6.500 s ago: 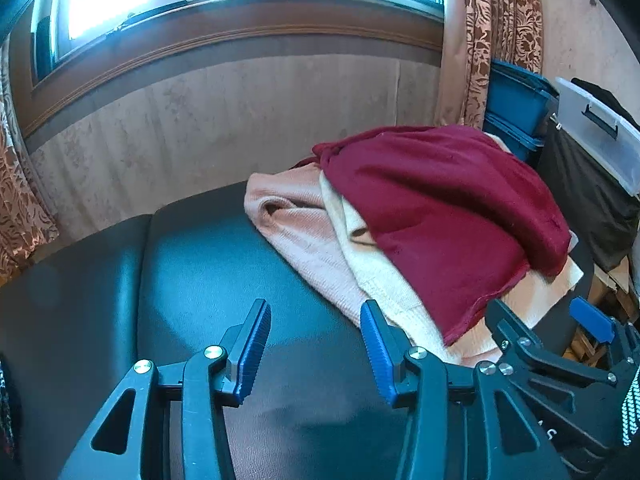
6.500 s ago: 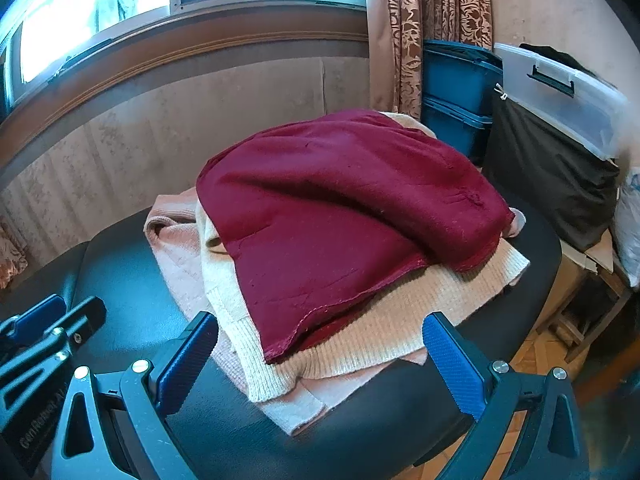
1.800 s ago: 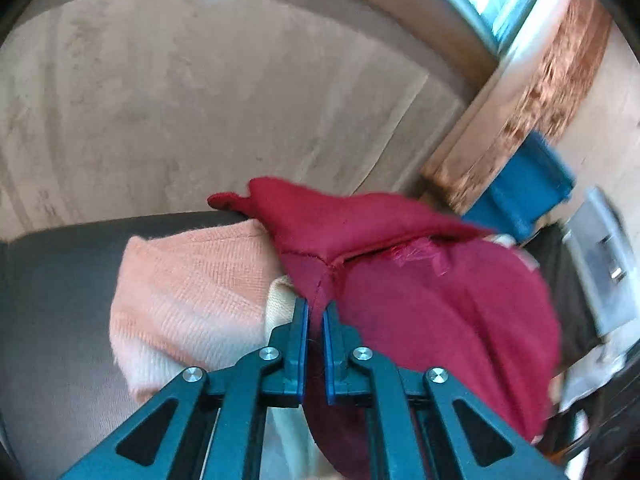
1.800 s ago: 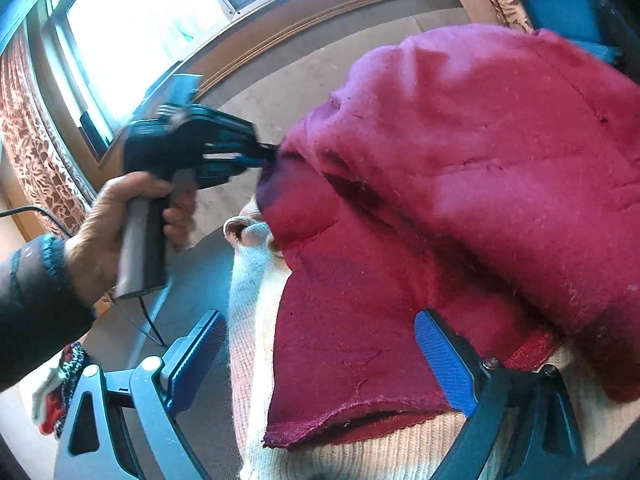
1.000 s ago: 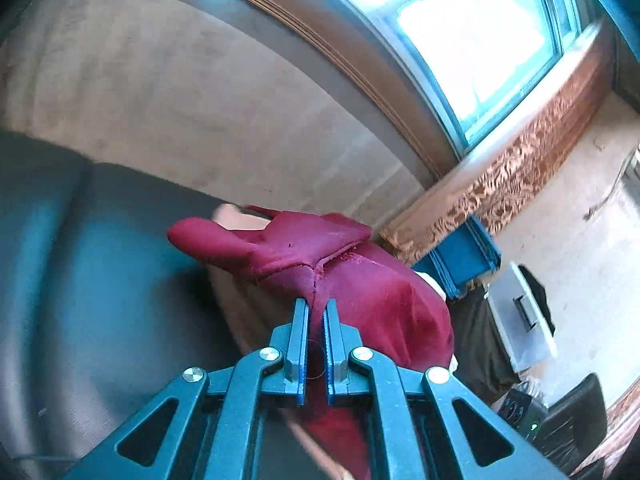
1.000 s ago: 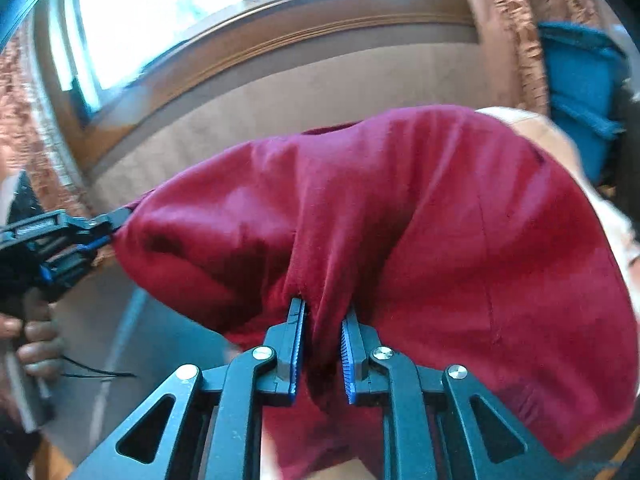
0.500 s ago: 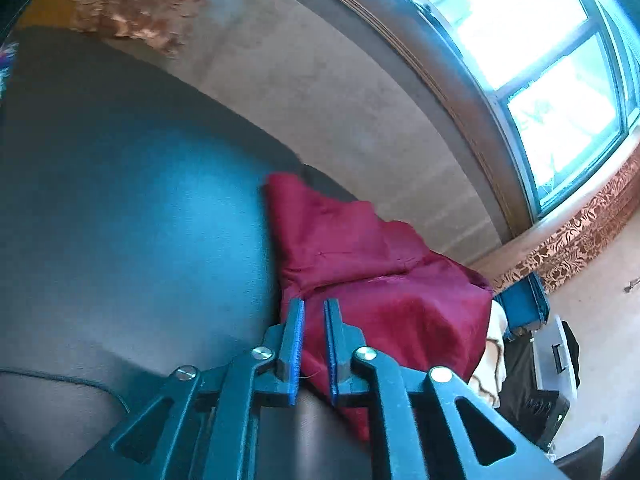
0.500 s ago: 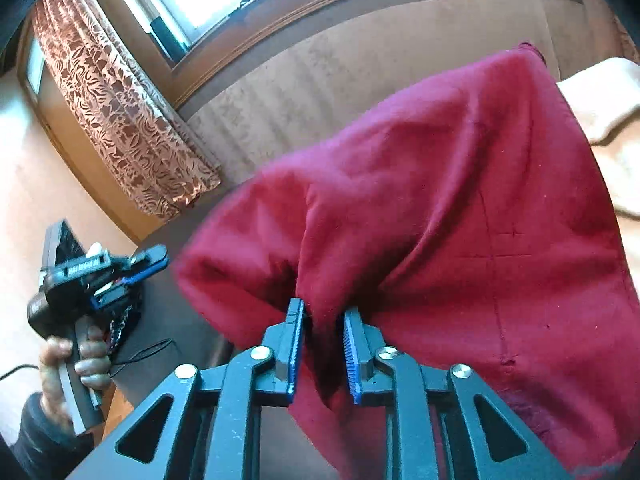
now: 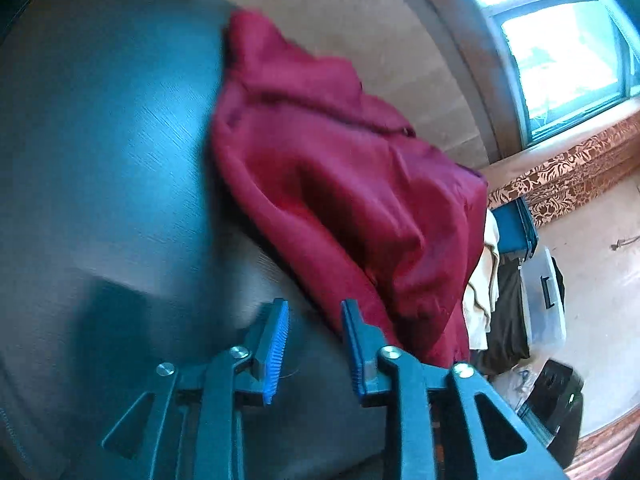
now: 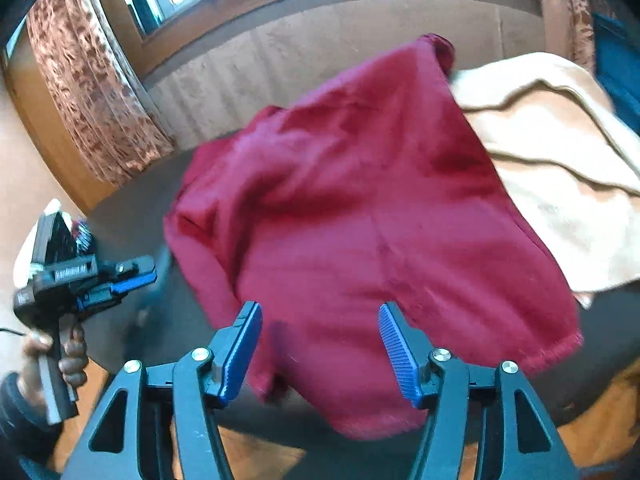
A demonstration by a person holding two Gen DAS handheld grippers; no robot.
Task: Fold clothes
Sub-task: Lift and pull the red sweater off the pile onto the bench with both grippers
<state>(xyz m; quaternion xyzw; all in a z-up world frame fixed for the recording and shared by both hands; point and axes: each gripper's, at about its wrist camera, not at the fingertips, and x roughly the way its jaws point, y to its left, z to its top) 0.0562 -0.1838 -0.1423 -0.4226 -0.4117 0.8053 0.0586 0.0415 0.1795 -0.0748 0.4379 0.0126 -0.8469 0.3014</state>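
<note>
Dark, smooth upholstery (image 9: 100,128) fills most of the left wrist view, a wide padded seat whose sheen catches the daylight. Behind it runs a pale, faintly patterned wall (image 9: 360,24) under a wooden sill, and a bright window (image 9: 560,52) sits up beyond the jaws to the right. Patterned brown curtains (image 10: 92,92) hang at the window's side in the right wrist view.

The left gripper (image 9: 314,346) has its blue-padded jaws parted with nothing between them; only the dark seat shows in the gap. The crimson garment (image 9: 352,200) lies crumpled on the seat ahead of and to the right of those jaws, its near edge passing just beside the right finger. Past it, further right, are a cream garment (image 9: 480,280), a blue bin (image 9: 514,228) and a clear plastic box (image 9: 544,292) against dark fabric.

The right gripper (image 10: 320,344) is also released, its jaws spread wide. Here the crimson garment (image 10: 360,220) spreads ahead of and between the jaws, draped over the front of the seat, its hem sagging below the fingertips. A cream knit (image 10: 560,168) lies ahead to the right, partly under the crimson cloth. Off to the left of the jaws, a hand (image 10: 56,356) holds the other gripper by its handle. The view is motion-blurred.
</note>
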